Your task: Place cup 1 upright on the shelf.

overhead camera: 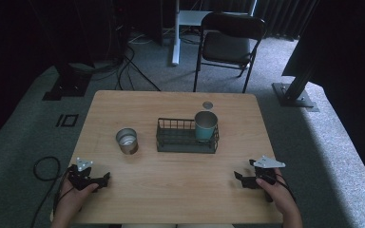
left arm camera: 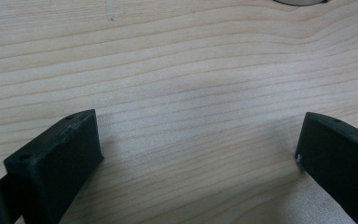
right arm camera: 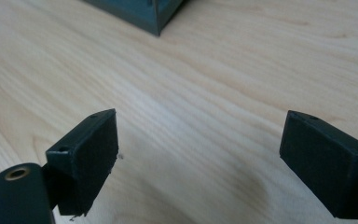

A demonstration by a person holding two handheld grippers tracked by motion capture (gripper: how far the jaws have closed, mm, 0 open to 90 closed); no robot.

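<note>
Grippers rest low on the bench [overhead camera: 171, 190], both spread wide and holding nothing: the left gripper [overhead camera: 105, 179] at lower left of the high view, the right gripper [overhead camera: 237, 176] at lower right. Nearest the left one stands a silver tin [overhead camera: 127, 140], left of centre, upright and open-topped. Judged from this, the step in hand is a reach for that tin; it would go best with the jaws kept wide and brought level to its sides. Just right of the tin sits a dark wire basket [overhead camera: 171, 144] holding a teal cup [overhead camera: 205, 126]; a small round lid [overhead camera: 207, 105] lies beyond it. The basket's near corner could crowd the approach.
</note>
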